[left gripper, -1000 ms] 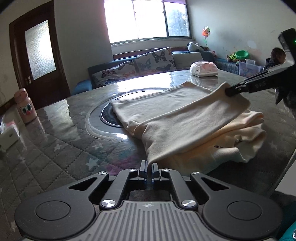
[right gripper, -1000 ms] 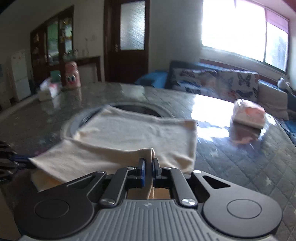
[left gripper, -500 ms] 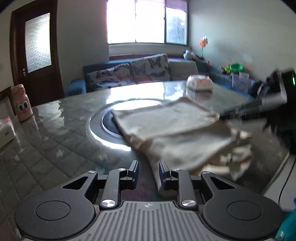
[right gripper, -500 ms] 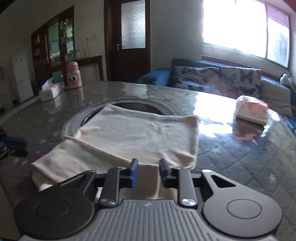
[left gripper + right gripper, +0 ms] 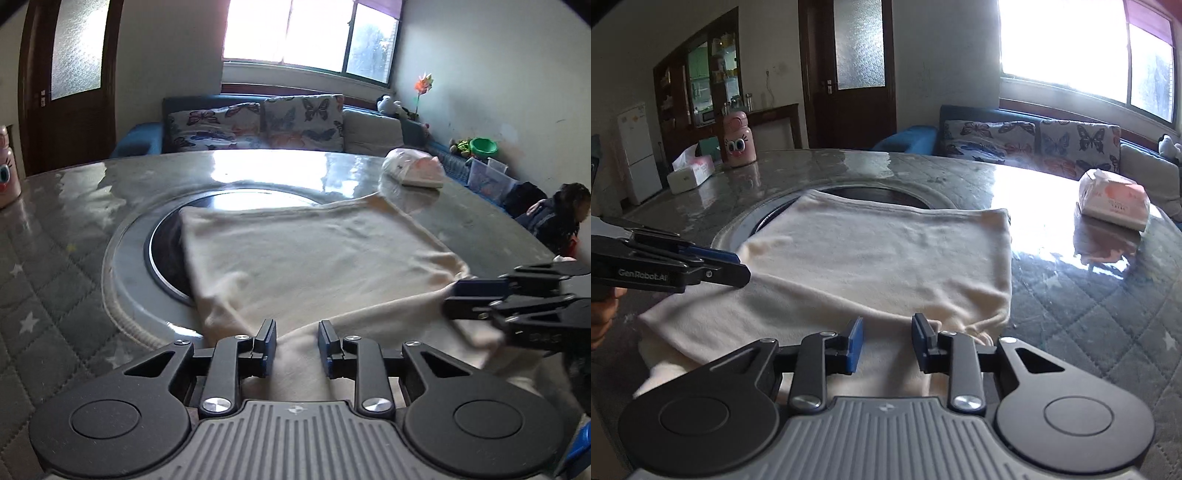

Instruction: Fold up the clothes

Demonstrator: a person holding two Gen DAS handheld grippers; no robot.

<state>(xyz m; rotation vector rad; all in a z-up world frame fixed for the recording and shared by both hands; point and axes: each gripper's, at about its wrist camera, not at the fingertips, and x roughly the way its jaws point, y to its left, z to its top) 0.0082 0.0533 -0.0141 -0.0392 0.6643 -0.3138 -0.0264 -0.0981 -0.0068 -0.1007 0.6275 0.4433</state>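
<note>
In the left wrist view, our left gripper point(image 5: 297, 341) stands narrowly parted, empty, over the cream garment point(image 5: 314, 254) folded on the surface point(image 5: 55, 258). In the right wrist view, our right gripper point(image 5: 887, 343) likewise; snagging the near edge could undo the fold.

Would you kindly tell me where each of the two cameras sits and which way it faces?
Left wrist: on the left gripper, looking across the cream cloth toward the window and sofa; the right gripper enters from the right.
Right wrist: on the right gripper, facing the door; the left gripper and some fingers enter from the left.
Shared: the cloth, round table, sofa, tissue pack.
</note>
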